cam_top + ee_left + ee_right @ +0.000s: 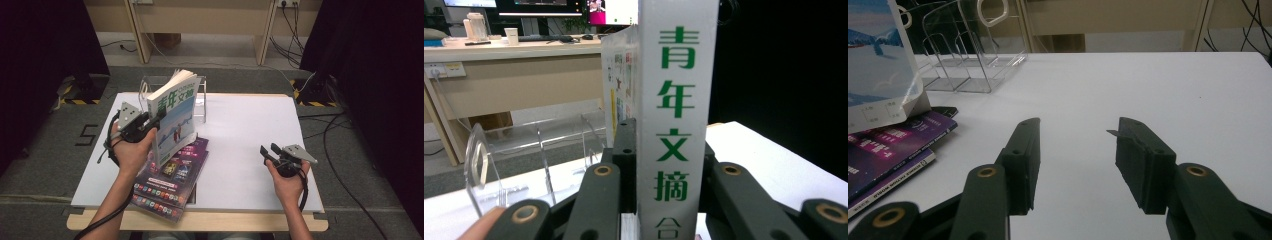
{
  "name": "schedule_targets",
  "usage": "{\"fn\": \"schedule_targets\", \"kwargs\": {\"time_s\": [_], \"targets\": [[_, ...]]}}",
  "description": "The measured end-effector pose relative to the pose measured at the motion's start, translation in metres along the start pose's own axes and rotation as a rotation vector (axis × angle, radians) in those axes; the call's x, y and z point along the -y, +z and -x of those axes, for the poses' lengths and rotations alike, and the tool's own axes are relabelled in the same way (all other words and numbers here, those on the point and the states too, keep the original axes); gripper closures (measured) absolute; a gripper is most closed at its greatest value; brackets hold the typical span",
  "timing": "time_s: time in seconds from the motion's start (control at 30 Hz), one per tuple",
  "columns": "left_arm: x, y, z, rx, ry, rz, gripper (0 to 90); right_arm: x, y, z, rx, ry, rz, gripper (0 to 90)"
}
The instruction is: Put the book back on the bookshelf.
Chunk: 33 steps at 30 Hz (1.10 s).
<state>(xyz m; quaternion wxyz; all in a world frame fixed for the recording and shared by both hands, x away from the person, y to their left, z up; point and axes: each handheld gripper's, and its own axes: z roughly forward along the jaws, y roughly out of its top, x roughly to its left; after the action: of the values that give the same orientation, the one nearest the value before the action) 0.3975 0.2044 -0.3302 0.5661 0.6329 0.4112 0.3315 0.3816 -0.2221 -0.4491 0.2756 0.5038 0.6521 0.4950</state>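
A thick book (174,111) with a white spine and green characters stands lifted and tilted above the table's left half. My left gripper (150,120) is shut on its spine; in the left gripper view the spine (674,115) runs up between the two black jaws. The book's blue snowy cover (878,65) is at the left edge of the right gripper view. Under it lie purple magazines (172,175) stacked near the front edge. My right gripper (268,150) rests low at the right, open, with bare white table between its jaws (1075,150).
A clear acrylic file rack (202,97) stands at the back of the white table (240,130), just behind the lifted book; its dividers (479,165) are at the left of the left gripper view. Dark curtains flank the table. Cables lie on the floor at the right.
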Motion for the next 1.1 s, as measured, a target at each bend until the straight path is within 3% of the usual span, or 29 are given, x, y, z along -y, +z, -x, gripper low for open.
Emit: {"fn": "schedule_targets", "kwargs": {"time_s": [0.1,0.2,0.63,1.1], "targets": [[-0.008,0.01,-0.001,0.007,-0.016,-0.014,73.7,0.0,0.0,0.001,0.001,0.006,0.0,53.5],[-0.015,0.018,0.002,-0.009,0.008,-0.017,73.7,0.0,0.0,0.002,0.0,0.006,0.001,53.5],[-0.049,0.06,0.005,-0.058,-0.011,0.007,73.7,0.0,-0.002,0.005,0.006,0.015,0.015,53.5],[-0.062,0.092,0.003,-0.075,-0.014,-0.017,73.7,0.001,-0.001,0.007,0.004,0.027,0.011,53.4]]}}
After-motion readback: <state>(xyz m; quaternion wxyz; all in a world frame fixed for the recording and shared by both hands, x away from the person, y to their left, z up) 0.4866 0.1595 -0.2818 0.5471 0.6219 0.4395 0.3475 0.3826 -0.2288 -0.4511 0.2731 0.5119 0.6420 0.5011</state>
